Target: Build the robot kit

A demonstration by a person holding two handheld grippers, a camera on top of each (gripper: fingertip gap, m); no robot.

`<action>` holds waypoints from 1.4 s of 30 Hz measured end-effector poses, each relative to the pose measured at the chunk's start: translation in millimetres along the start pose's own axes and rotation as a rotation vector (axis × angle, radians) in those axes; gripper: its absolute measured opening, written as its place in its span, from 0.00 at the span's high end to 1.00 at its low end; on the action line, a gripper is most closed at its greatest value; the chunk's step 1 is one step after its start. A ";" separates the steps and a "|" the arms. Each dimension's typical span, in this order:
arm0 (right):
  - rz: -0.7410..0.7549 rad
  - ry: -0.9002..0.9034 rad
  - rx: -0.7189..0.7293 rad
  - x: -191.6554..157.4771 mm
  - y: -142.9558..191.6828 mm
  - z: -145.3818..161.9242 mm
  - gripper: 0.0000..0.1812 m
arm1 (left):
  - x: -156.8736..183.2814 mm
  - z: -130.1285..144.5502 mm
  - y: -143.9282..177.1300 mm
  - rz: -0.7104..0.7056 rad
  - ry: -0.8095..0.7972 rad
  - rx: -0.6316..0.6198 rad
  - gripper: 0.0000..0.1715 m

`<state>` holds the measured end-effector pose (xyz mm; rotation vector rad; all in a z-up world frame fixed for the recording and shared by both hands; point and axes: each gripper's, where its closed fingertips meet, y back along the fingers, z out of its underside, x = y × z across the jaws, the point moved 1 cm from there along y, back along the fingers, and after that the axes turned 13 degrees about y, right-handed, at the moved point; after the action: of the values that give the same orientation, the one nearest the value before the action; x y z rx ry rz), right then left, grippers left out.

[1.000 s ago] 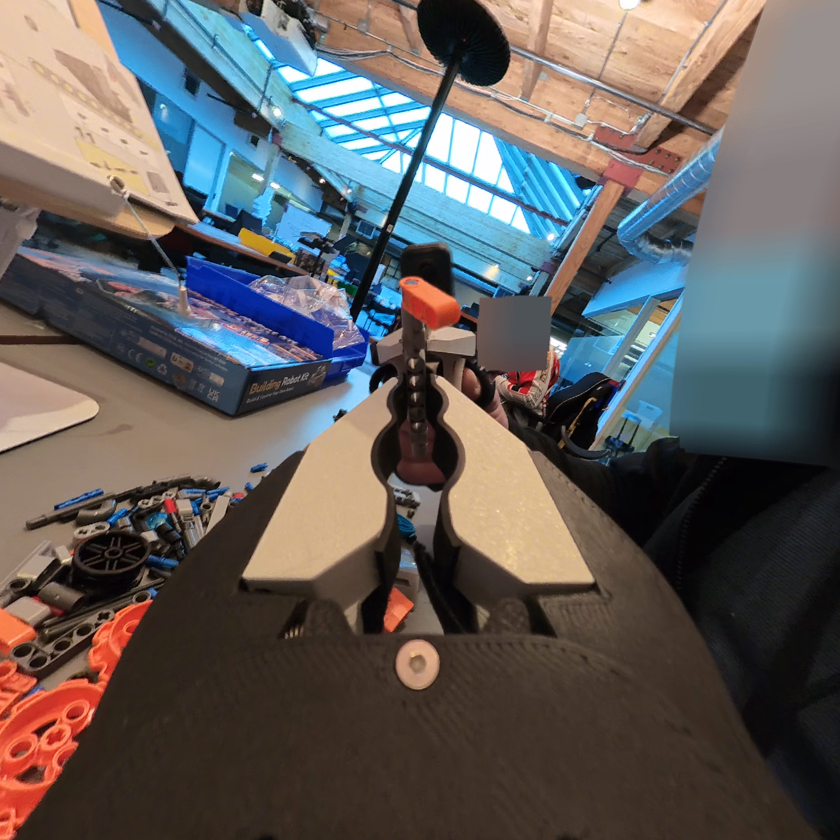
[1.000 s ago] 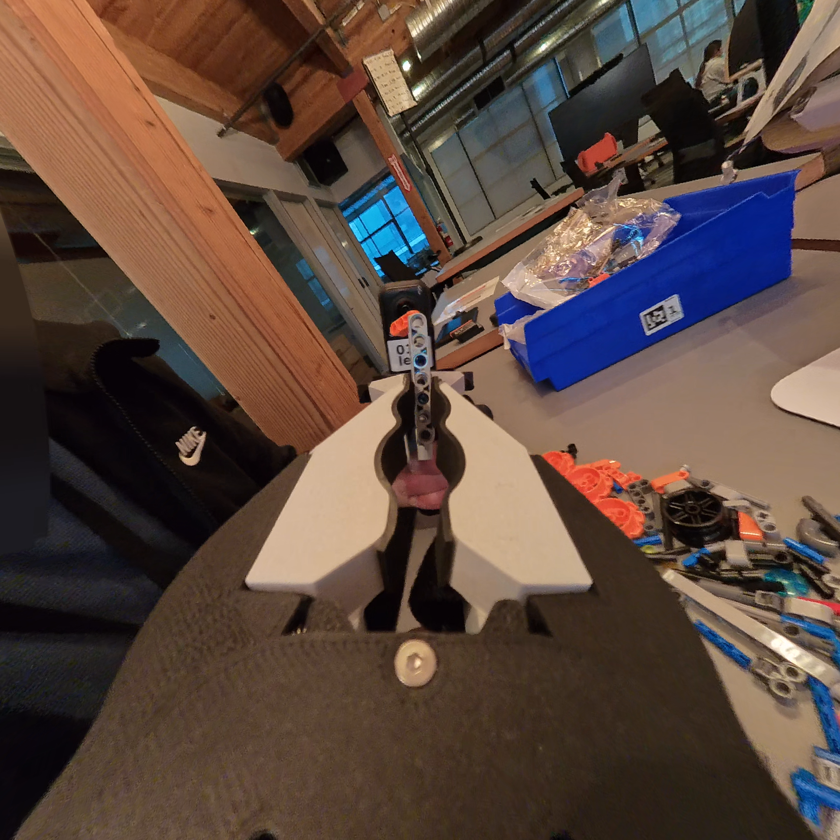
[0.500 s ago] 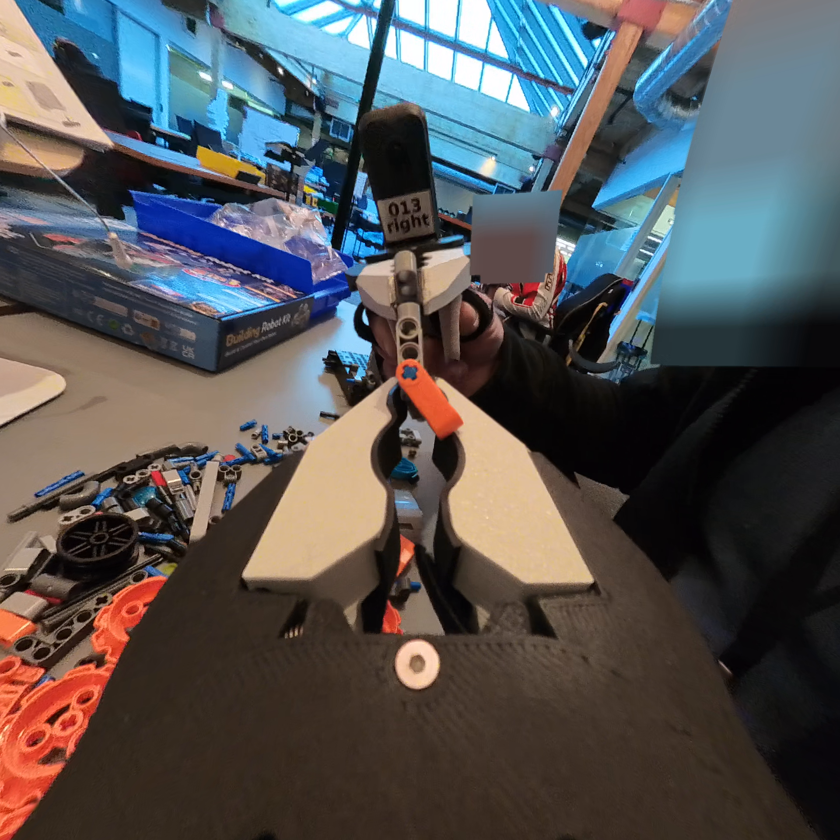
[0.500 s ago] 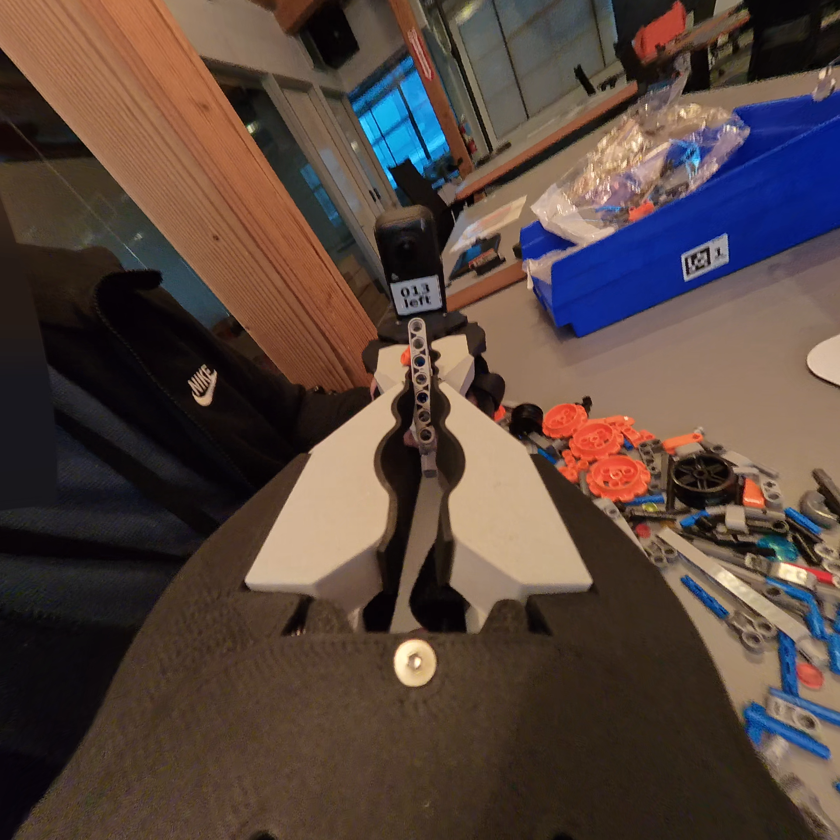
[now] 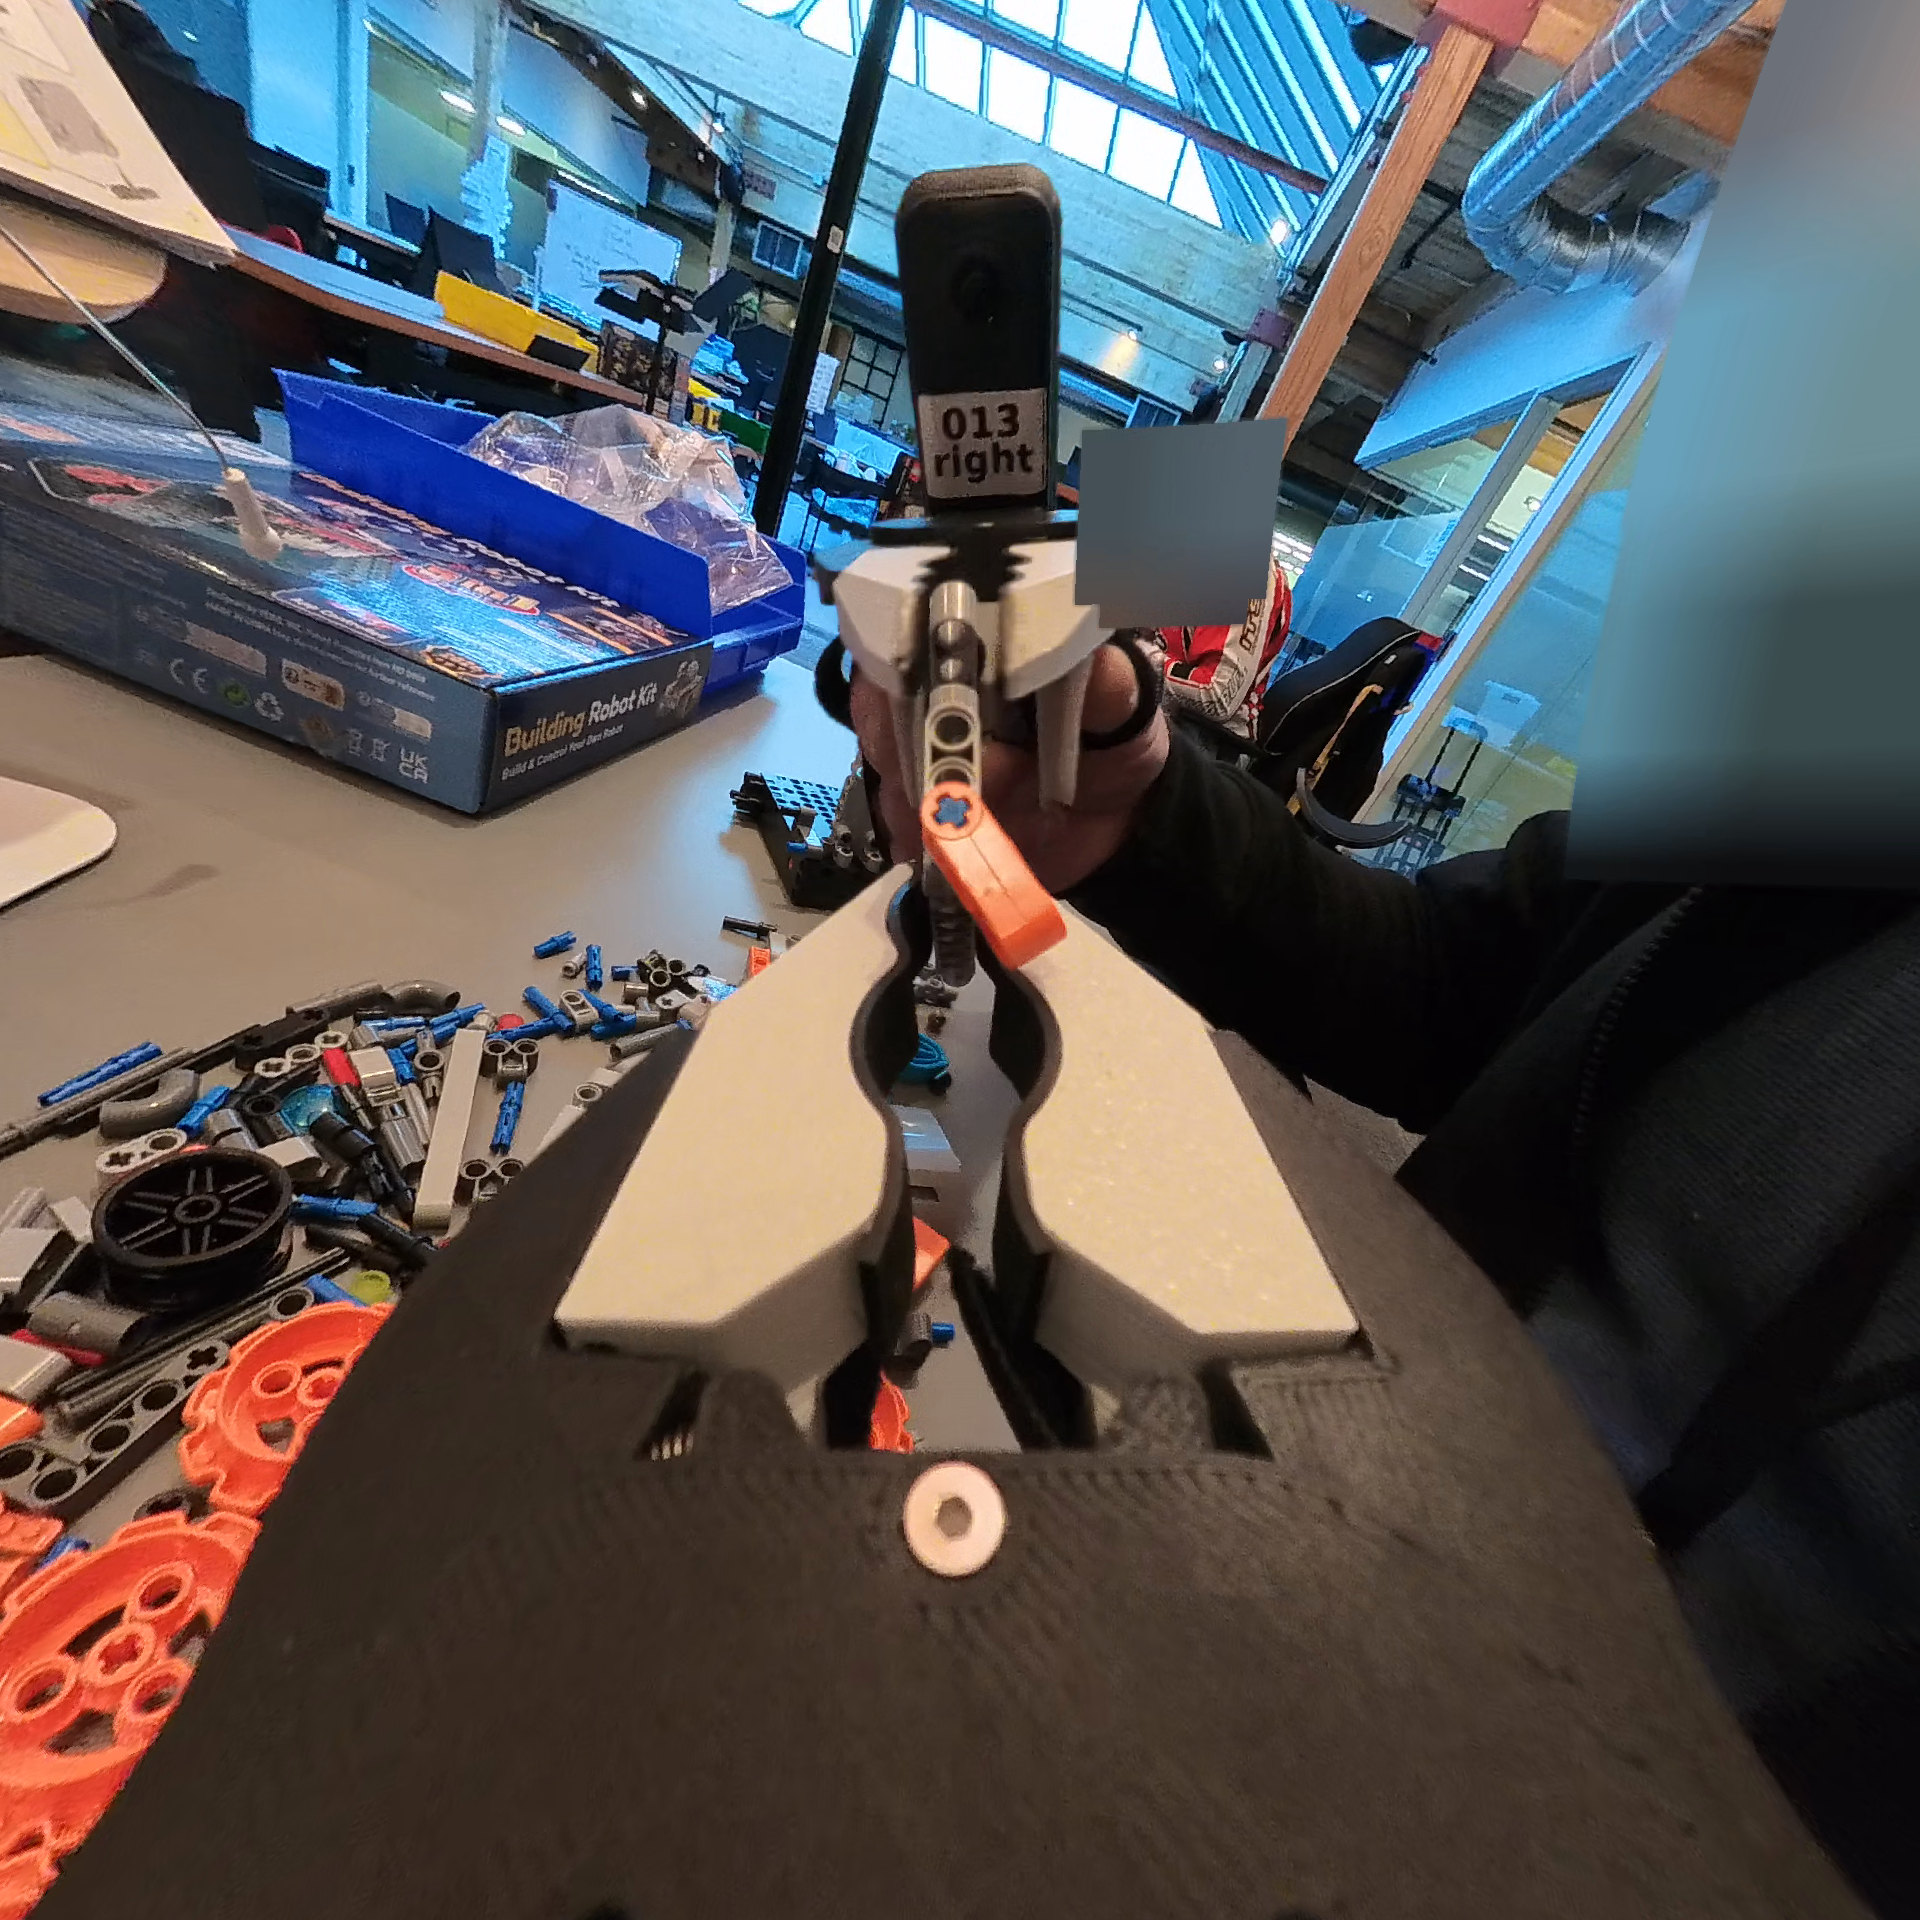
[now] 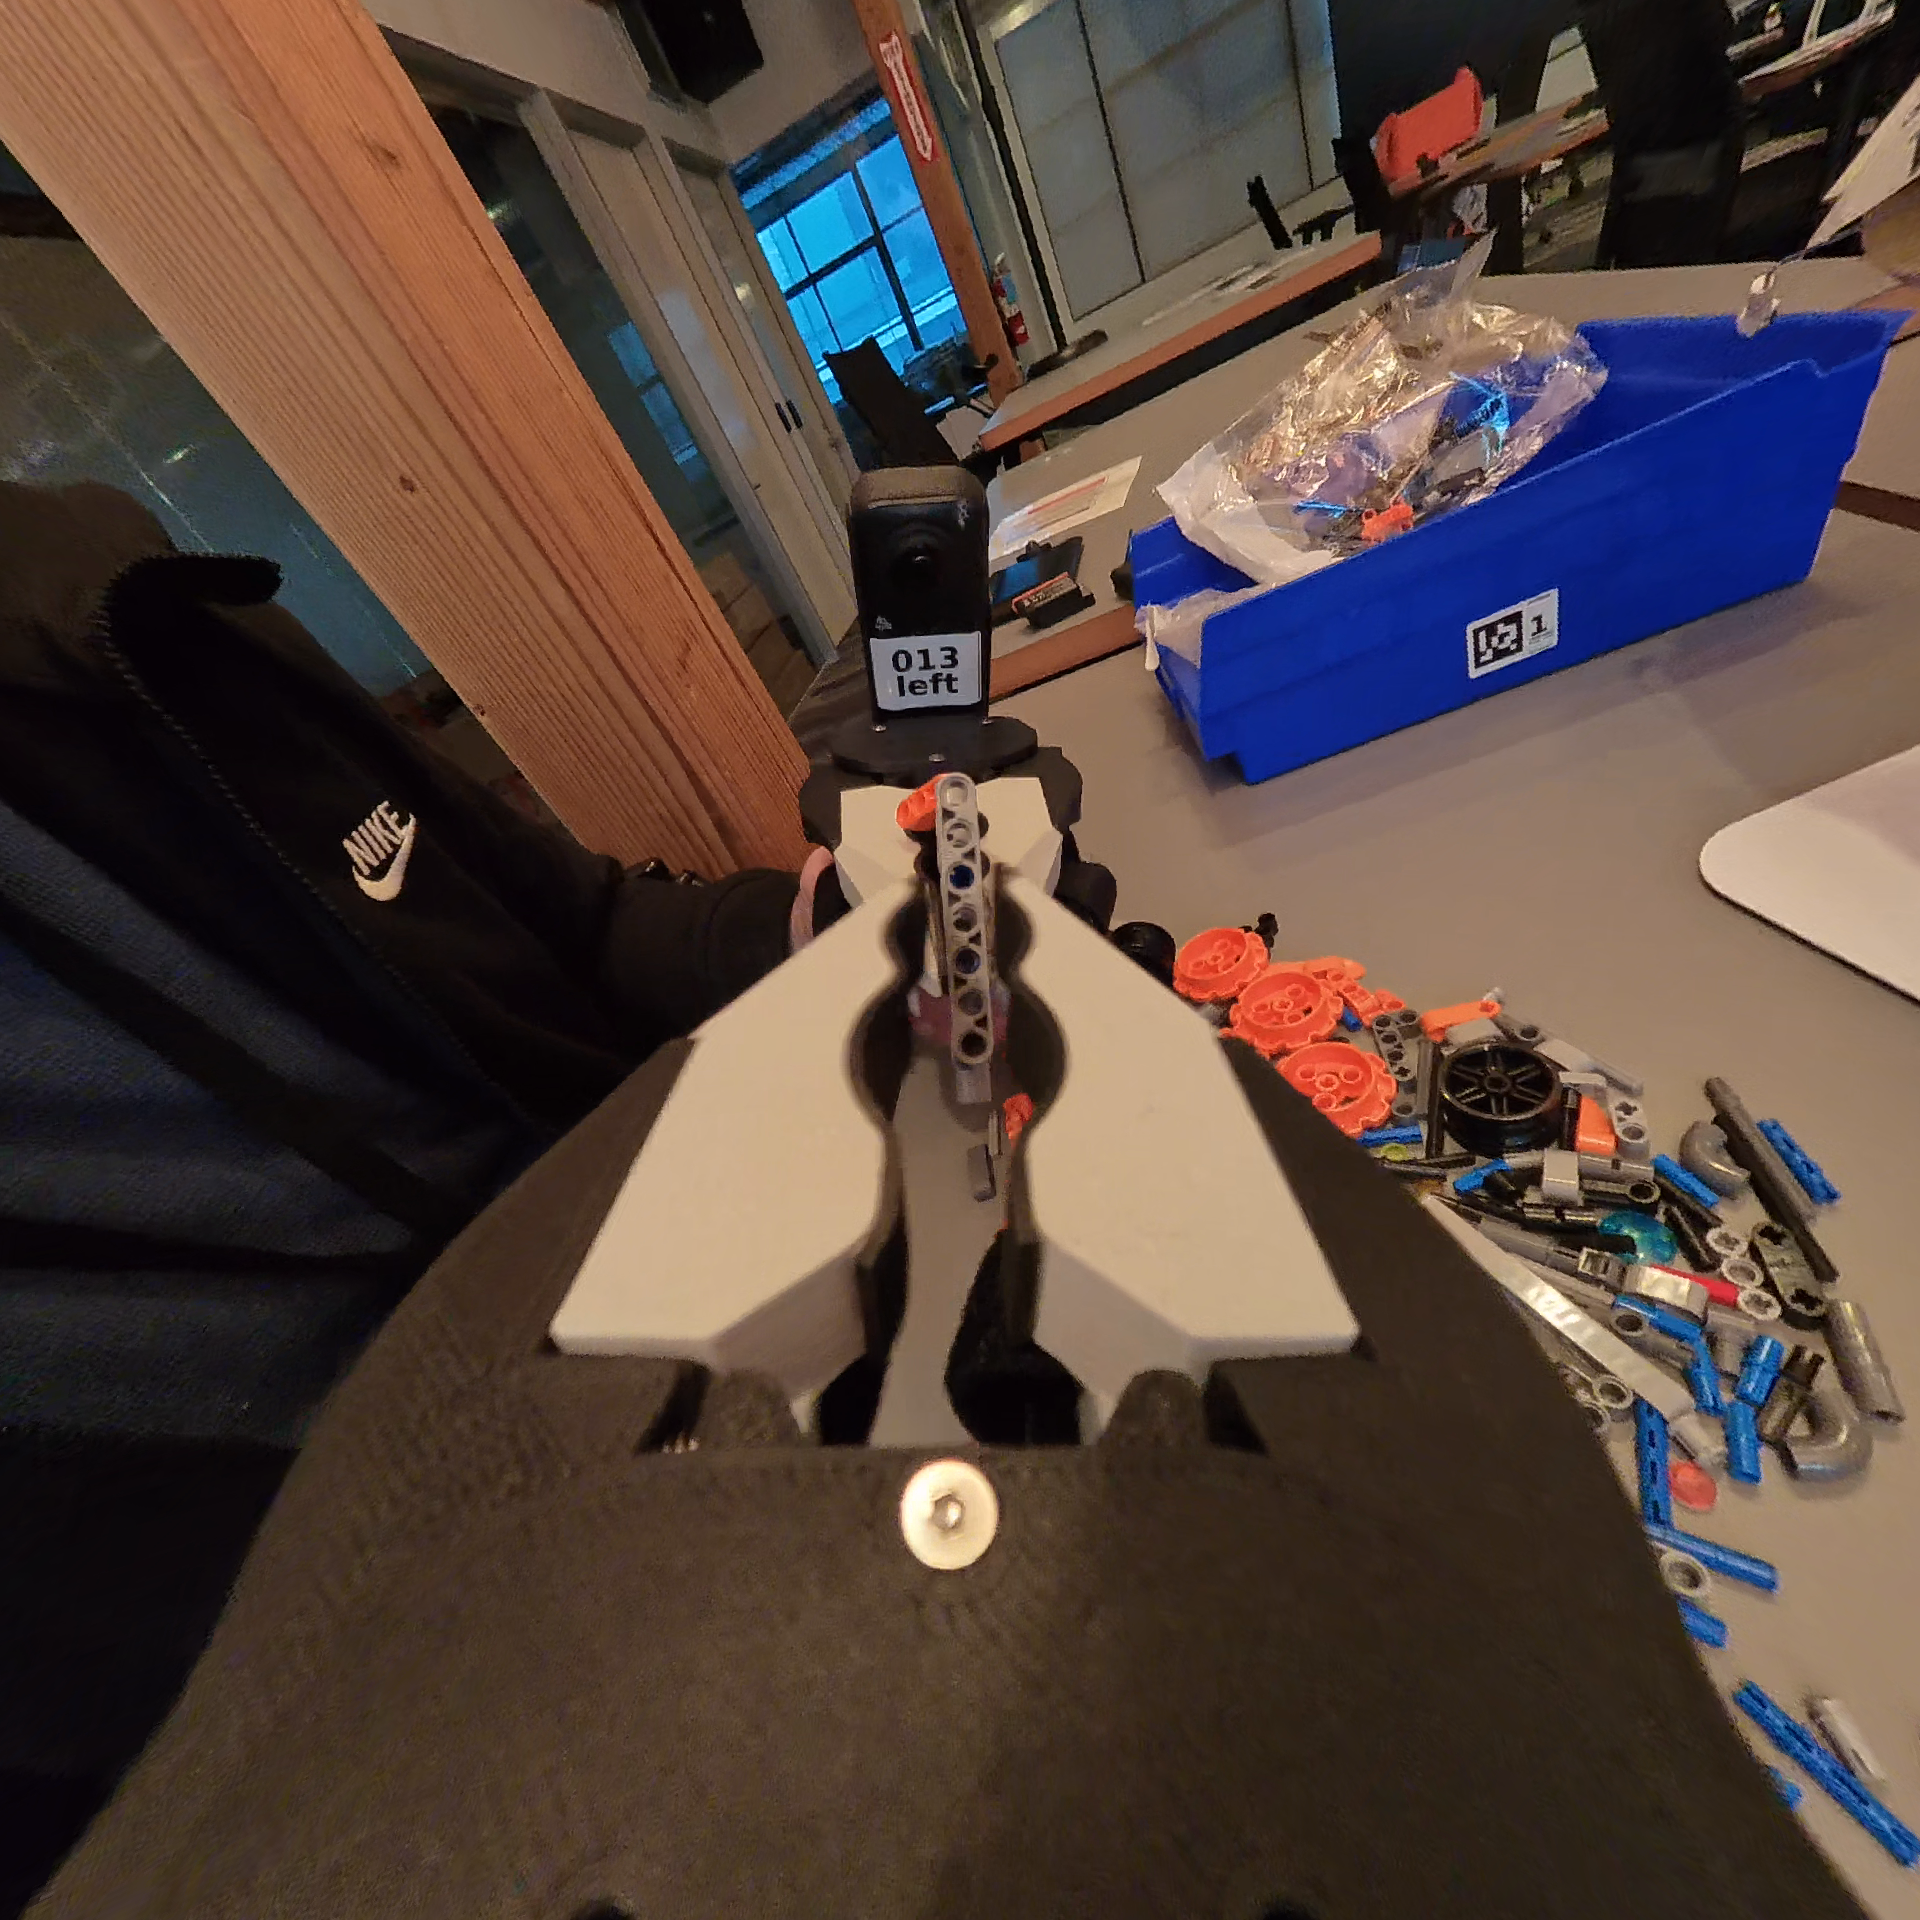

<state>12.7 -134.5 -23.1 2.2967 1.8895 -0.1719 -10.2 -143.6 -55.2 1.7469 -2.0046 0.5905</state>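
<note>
My left gripper (image 5: 961, 914) is shut on a small brick assembly. A grey ridged part (image 5: 951, 940) of it sits between my fingertips, and an orange link (image 5: 992, 883) with a blue axle end leans over the right fingertip. A grey beam with holes (image 5: 951, 722) runs from the link to the right gripper (image 5: 977, 727), which faces me. In the right wrist view the beam (image 6: 961, 935) stands between my right gripper's (image 6: 961, 899) fingertips, with a dark sliver on each side, so the jaws are slightly open. The left gripper (image 6: 945, 842) and the link (image 6: 914, 805) are just beyond.
Loose grey, blue and black parts (image 5: 312, 1122) and orange wheels (image 5: 104, 1642) lie on the grey table (image 6: 1455, 831). A blue bin (image 6: 1558, 582) holding a plastic bag, a blue kit box (image 5: 364, 644) and a dark part-built frame (image 5: 800, 831) stand behind. A wooden post (image 6: 364, 416) stands beside the table. Both grippers' tips are close together, under 4 cm apart.
Both grippers tilted down toward the table, still tip to tip. My right jaws have widened a little and the grey beam sits lower between them. My left grasp is unchanged.
</note>
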 end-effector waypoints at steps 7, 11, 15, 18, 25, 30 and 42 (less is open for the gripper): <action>0.020 0.043 -0.060 -2.0 -1.1 4.3 0.97 | -0.4 5.1 -1.7 -0.038 -0.054 -0.037 0.96; 0.021 0.081 -0.132 -6.5 1.3 8.6 0.97 | 1.1 9.6 -2.7 -0.077 -0.121 -0.078 0.97; 0.036 0.109 -0.182 -6.3 1.5 12.9 0.97 | 0.1 13.7 -2.9 -0.086 -0.127 -0.105 0.96; 0.038 0.131 -0.228 -6.3 2.5 19.7 0.97 | -3.2 19.2 -3.0 -0.112 -0.151 -0.141 0.96; 0.055 0.174 -0.216 -4.9 0.0 19.8 0.97 | -6.1 18.5 -0.4 -0.128 -0.185 -0.147 0.96; 0.048 0.205 -0.189 -10.2 -1.0 18.8 0.97 | -1.8 20.1 -1.0 -0.098 -0.179 -0.143 0.96; 0.026 0.182 -0.128 -15.5 -4.6 14.7 0.97 | 5.1 16.5 -1.4 -0.040 -0.139 -0.118 0.97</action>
<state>5.3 -151.4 -34.8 2.3174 1.8903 0.1622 -10.0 -157.4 -65.9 1.7954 -2.0462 0.3384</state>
